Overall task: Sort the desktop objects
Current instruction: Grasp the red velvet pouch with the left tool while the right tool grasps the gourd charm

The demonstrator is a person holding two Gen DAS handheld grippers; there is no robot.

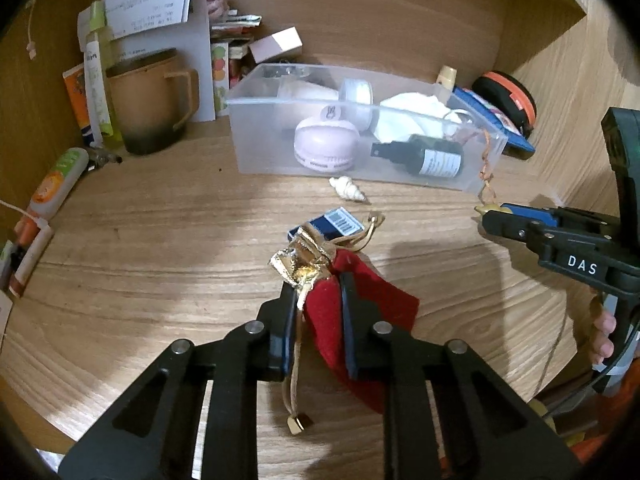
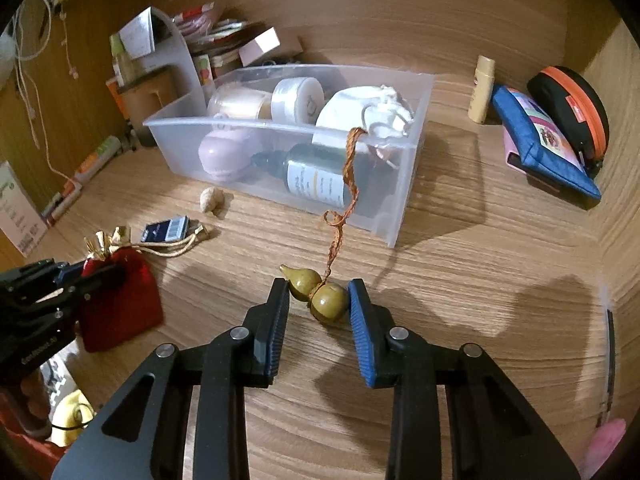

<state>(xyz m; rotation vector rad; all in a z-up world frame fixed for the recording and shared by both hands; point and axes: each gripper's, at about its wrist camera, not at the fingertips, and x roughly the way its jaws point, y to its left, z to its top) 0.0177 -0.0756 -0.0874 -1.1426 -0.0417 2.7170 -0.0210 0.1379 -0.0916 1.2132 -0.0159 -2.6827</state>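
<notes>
Left gripper [image 1: 318, 292] clamped on red velvet pouch [image 1: 360, 320], pads pressed into the cloth just below its gold-trimmed neck; gold drawstring [image 1: 296, 380] hanging between the fingers. Right gripper [image 2: 319, 298] closed narrow on olive gourd charm [image 2: 320, 294], both pads touching it, charm resting on the desk [image 2: 460, 280]. Orange braided cord [image 2: 348, 176] running from the charm up over the near rim of the clear plastic bin [image 2: 404, 208].

Bin just beyond both grippers; inside it a dark spray bottle [image 2: 320, 180], lilac round case [image 2: 224, 156], white jars. Small seashell [image 1: 348, 190] and navy barcode box [image 1: 338, 224] on the desk between pouch and bin, near each other but apart. Bare wood between the two grippers and right of the charm.

Wood-grain desk enclosed by wooden walls. Brown mug [image 1: 148, 100] and papers at back left; blue zip pouch [image 2: 544, 144] and black-orange case [image 2: 572, 108] at back right.
</notes>
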